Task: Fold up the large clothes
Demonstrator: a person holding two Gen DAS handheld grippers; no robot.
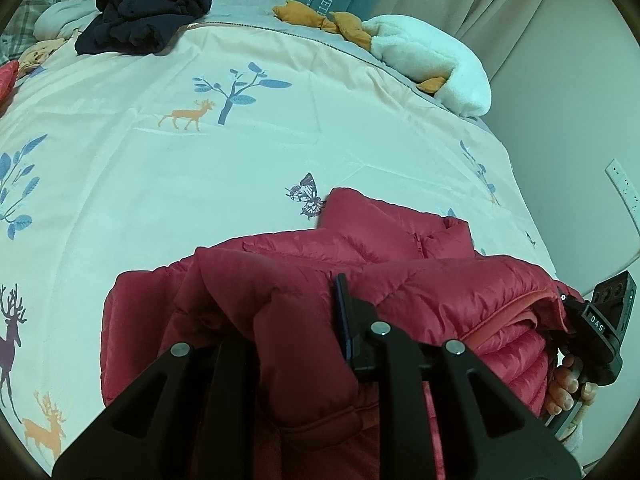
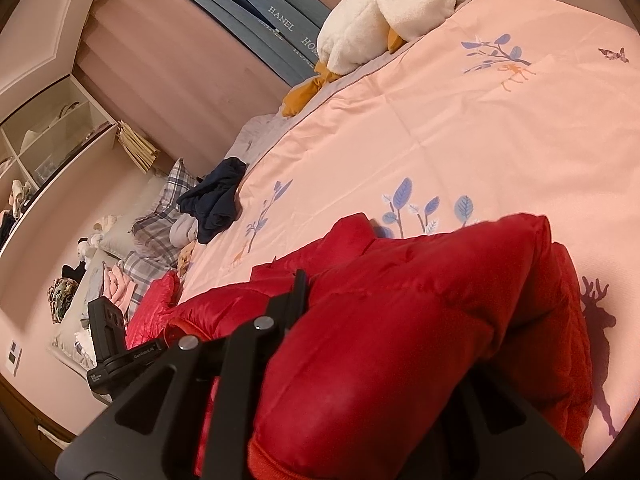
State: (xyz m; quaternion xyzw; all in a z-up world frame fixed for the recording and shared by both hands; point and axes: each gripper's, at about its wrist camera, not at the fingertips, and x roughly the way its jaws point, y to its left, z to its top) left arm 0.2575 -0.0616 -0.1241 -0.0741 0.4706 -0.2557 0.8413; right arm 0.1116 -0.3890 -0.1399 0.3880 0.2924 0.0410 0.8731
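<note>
Left wrist view: left gripper point(image 1: 304, 320) at lower centre of the frame, pointed forward over the bed, clamped on a fold of the red puffer jacket point(image 1: 420, 280). One blue-edged finger point(image 1: 343, 312) visible against the fabric; the other buried under the fold. Jacket bunched across the lower centre and lower right of the frame, lying on the printed duvet point(image 1: 200, 160), collar end toward mid-frame beside a butterfly print point(image 1: 306, 198). At the right edge, the right gripper point(image 1: 600, 320) seen side-on against the jacket's far edge, with the fingers of the person's hand point(image 1: 568, 388) wrapped around its grip below.

Right wrist view: right gripper point(image 2: 360, 308) at lower centre, tilted so the bed runs diagonally toward upper right. Puffer jacket draped thickly over the gripper's right half, covering that finger completely; only one black finger point(image 2: 298, 292) exposed at the fabric edge. Closed on the jacket as far as visible; exact jaw gap hidden. Left gripper's camera block point(image 2: 106, 344) at lower left of the frame, close beside the jacket.

Surroundings: dark navy garment point(image 1: 148, 12) heaped at upper left of the left view; white plush goose point(image 1: 432, 60) with orange feet at upper right; plaid pillows point(image 2: 160, 216) at mid-left of the right view; open shelving point(image 2: 48, 136) at far left.
</note>
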